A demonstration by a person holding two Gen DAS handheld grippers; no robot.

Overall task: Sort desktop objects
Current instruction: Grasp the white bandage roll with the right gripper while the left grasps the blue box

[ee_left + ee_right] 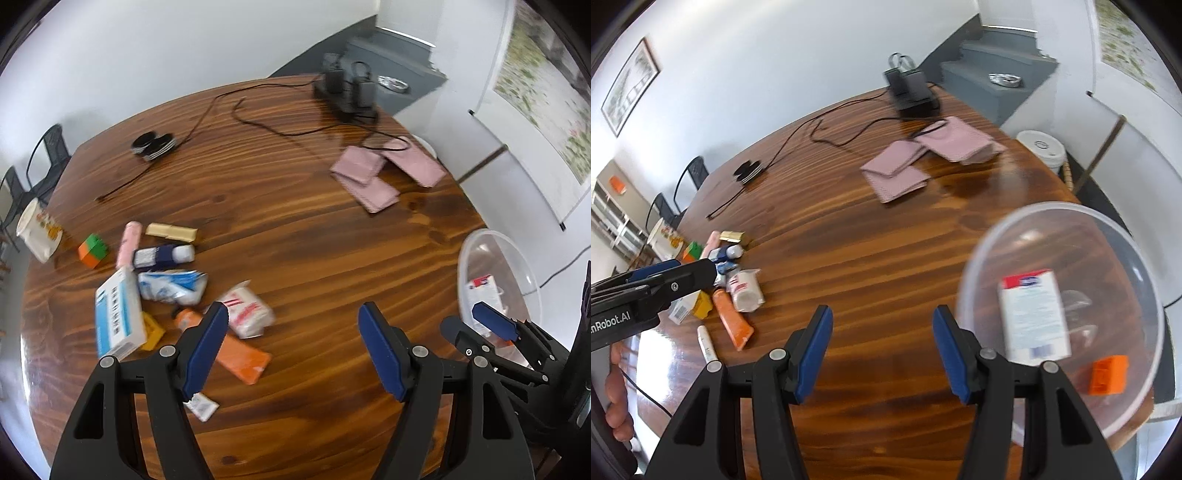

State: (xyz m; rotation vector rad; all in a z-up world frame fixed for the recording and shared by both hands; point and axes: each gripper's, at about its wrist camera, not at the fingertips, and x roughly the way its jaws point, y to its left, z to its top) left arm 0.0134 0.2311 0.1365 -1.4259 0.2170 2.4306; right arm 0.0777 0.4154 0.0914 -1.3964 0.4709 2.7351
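Observation:
A heap of small items lies at the table's left: a blue-and-white box, an orange tube, a white packet, a navy bottle and a green-orange cube. My left gripper hovers just right of that heap, open, with only bare wood between its pads. A clear plastic bowl at the right holds a red-topped white box and an orange block. My right gripper hangs open and empty to the left of the bowl. In the left wrist view, the right gripper is in front of the bowl.
Pink folded cloths lie mid-table toward the back. Black cables, a coiled black band and black chargers sit farther back. A paper cup stands at the left edge. A hand holds the left gripper.

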